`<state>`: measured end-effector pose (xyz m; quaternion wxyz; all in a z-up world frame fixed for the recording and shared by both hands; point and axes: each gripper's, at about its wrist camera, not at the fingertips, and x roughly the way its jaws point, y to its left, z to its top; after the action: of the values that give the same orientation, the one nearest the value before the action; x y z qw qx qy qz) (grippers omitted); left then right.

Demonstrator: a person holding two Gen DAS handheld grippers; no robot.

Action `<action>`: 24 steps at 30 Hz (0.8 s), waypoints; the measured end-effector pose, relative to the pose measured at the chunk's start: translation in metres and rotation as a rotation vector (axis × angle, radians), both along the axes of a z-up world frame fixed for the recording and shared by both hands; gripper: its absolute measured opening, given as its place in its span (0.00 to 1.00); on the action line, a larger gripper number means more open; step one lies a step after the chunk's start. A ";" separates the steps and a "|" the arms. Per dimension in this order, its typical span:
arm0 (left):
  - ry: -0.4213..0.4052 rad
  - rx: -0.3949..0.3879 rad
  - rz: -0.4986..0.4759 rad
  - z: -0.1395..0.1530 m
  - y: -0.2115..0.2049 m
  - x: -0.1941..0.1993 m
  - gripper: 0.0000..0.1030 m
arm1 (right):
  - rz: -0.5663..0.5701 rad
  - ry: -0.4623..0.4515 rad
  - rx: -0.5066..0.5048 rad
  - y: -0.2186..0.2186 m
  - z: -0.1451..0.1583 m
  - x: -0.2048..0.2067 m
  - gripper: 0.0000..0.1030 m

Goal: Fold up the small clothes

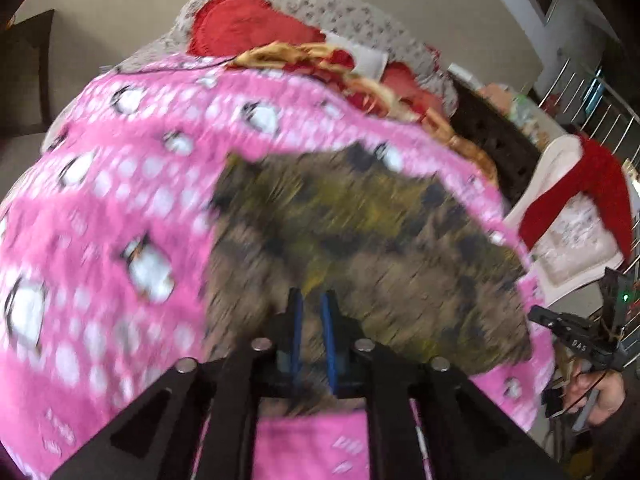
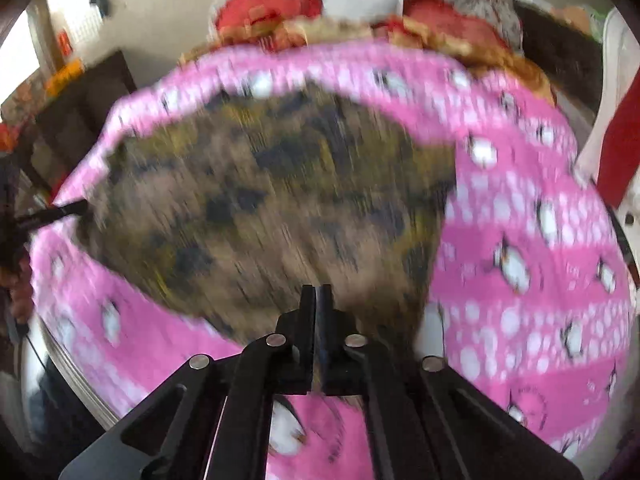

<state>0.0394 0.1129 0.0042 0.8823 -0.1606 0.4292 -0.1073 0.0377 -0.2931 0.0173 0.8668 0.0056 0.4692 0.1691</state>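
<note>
Both grippers, left gripper & right gripper, pinch near edge of camouflage garment, spread toward frame top.

A pink penguin-print blanket covers the bed, with red cushions and a white chair beyond.

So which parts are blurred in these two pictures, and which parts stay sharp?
Left wrist view: the camouflage garment and pink blanket are smeared, the left gripper sharp. Right wrist view: same smear, the right gripper sharp.
</note>
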 end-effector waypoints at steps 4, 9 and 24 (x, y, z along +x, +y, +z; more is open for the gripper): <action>0.089 -0.042 -0.028 -0.014 -0.019 0.049 0.12 | 0.021 -0.035 0.056 0.034 0.012 0.031 0.04; 0.210 0.063 -0.021 -0.044 -0.033 0.092 0.11 | -0.003 0.147 -0.113 0.061 -0.033 0.071 0.07; -0.017 0.089 0.129 0.030 -0.003 0.201 0.34 | -0.127 -0.162 -0.070 0.013 0.014 0.195 0.08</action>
<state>0.2408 0.1097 0.0342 0.8973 -0.1477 0.4148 -0.0325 0.2329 -0.2805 0.0318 0.9106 -0.0086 0.4017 0.0973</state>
